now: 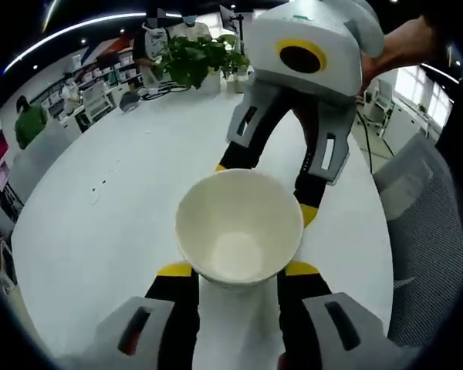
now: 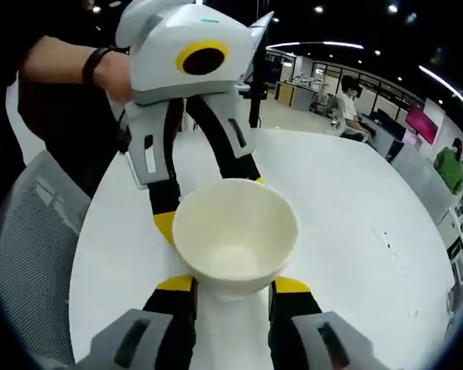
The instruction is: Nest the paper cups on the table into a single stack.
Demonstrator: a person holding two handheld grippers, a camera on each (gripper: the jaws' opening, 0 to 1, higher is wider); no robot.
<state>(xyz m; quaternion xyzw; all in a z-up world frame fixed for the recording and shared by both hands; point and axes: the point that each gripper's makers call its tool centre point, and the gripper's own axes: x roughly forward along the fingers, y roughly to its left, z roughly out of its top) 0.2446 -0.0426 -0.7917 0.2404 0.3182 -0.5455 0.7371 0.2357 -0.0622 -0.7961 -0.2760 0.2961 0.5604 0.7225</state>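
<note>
The paper cup (image 1: 239, 233) sits between my left jaws, with its open mouth facing up at me. It is white and I can see right down to its round bottom. My left gripper (image 1: 238, 271) has a yellow-tipped jaw on each side of the cup, pressed close against its wall, so these jaws are holding it. The jaws are black with grey shells lower down.

Past the far rim of the cup my right gripper (image 1: 264, 189) comes in from the other side. Its two black jaws reach down on both sides of the cup, and one yellow tip touches the rim on the right.

In the right gripper view it looks the same but turned around. The paper cup (image 2: 235, 235) is between my right jaws, mouth up. My right gripper (image 2: 233, 284) has a yellow tip at each side of the cup, snug on it, so it is holding the cup too. My left gripper (image 2: 212, 196) reaches in from the far side, and a hand (image 2: 116, 77) with a dark wrist band grips its white body.

Under the cup is a big white table (image 1: 123, 208). Far beyond my left jaws stands a green plant (image 1: 197, 58). A grey mesh chair (image 2: 31, 231) is beside the table.
</note>
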